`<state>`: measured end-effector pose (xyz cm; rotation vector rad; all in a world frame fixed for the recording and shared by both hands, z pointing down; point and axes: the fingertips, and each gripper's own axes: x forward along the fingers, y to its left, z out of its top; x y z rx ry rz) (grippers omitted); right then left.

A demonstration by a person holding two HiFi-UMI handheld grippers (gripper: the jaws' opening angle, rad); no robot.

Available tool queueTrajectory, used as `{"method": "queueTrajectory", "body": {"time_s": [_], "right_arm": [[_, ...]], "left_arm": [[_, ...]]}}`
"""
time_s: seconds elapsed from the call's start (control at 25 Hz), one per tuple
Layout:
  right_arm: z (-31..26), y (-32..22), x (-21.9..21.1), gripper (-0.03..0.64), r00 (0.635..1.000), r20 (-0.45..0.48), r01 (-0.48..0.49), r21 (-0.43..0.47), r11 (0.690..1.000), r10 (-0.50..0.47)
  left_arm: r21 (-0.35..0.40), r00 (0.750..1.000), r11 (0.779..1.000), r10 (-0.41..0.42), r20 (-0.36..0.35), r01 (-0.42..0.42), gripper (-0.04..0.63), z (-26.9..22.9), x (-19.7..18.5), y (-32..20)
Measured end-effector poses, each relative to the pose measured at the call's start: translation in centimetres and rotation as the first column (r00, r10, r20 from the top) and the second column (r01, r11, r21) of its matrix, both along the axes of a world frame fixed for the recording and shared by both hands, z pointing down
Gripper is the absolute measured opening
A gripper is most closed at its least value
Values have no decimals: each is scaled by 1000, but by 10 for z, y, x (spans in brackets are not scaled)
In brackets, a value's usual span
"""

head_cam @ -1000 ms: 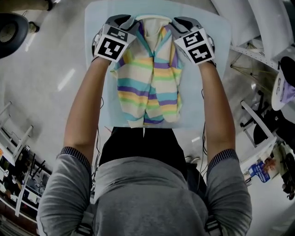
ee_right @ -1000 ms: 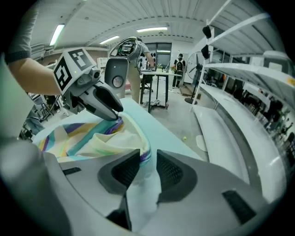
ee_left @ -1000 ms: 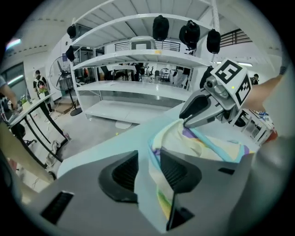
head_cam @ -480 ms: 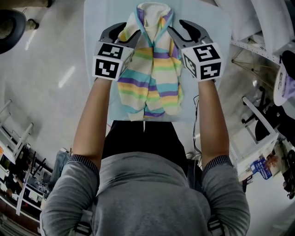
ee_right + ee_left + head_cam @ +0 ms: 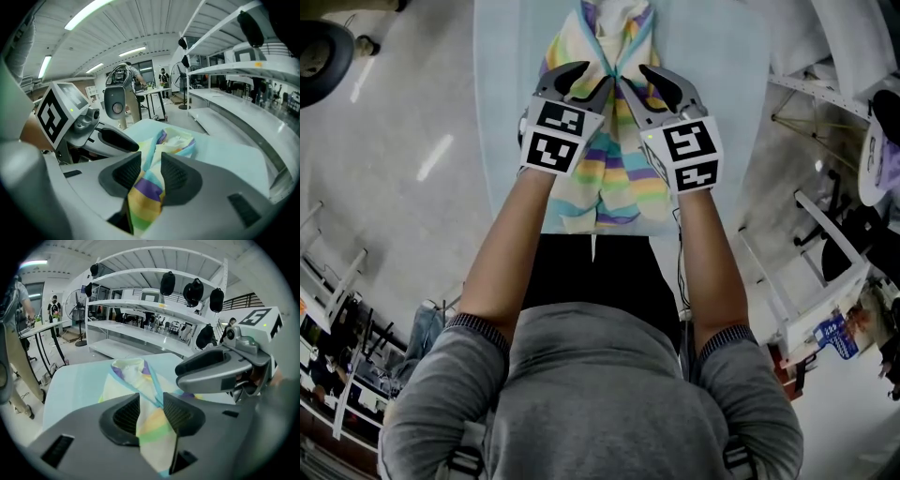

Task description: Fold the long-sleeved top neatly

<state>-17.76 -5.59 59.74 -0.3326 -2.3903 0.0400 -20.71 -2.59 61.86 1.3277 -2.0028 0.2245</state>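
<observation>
Closing on striped top (image 5: 602, 186) — left gripper (image 5: 151, 411), right gripper (image 5: 151, 176)

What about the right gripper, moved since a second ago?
Yes. Right gripper came back from the table's far edge toward the person; its jaws have just been closing, striped top between them.

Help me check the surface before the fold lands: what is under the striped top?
The pale blue table lies under the striped top, bare on both sides. The part beneath the cloth is covered, so anything there cannot be seen.
</observation>
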Motion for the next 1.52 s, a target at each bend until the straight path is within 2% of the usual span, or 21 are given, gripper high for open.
{"method": "queueTrajectory", "body": {"time_s": [0.28,0.4,0.56,0.6,0.68,0.72,0.96,1.16,1.4,1.52], "right_arm": [[34,4,2,127,995,-97,32,4,999,-31],[52,2,5,149,988,-150,37,-2,999,-37],[64,2,2,148,984,-175,47,18,999,-43],[66,2,1,125,983,-180,49,28,998,-43],[69,-1,2,76,981,-188,53,46,998,-43],[70,-4,2,49,982,-185,51,52,997,-41],[51,-37,12,29,990,-143,2,73,997,9],[24,-84,24,29,991,-108,-61,113,992,73],[29,-191,46,29,981,-102,-149,157,976,166],[16,-197,38,29,978,-97,-165,183,969,185]], "left_arm": [[-48,1000,999,14,-28,-16,155,29,4,-9],[-71,999,998,-3,-51,-1,153,42,2,-5],[-84,998,996,-9,-62,3,152,53,0,-3],[-91,999,996,-8,-54,3,139,56,0,-3],[-103,999,995,-6,-33,2,49,60,-2,-1],[-103,1000,995,-4,-28,1,39,60,-3,0],[-83,1000,996,-22,-4,21,31,36,-19,22],[-88,996,994,-61,66,67,29,6,-55,57],[-127,984,986,-93,154,113,29,2,-100,50],[-145,977,982,-95,190,124,29,-12,-131,79]]}}
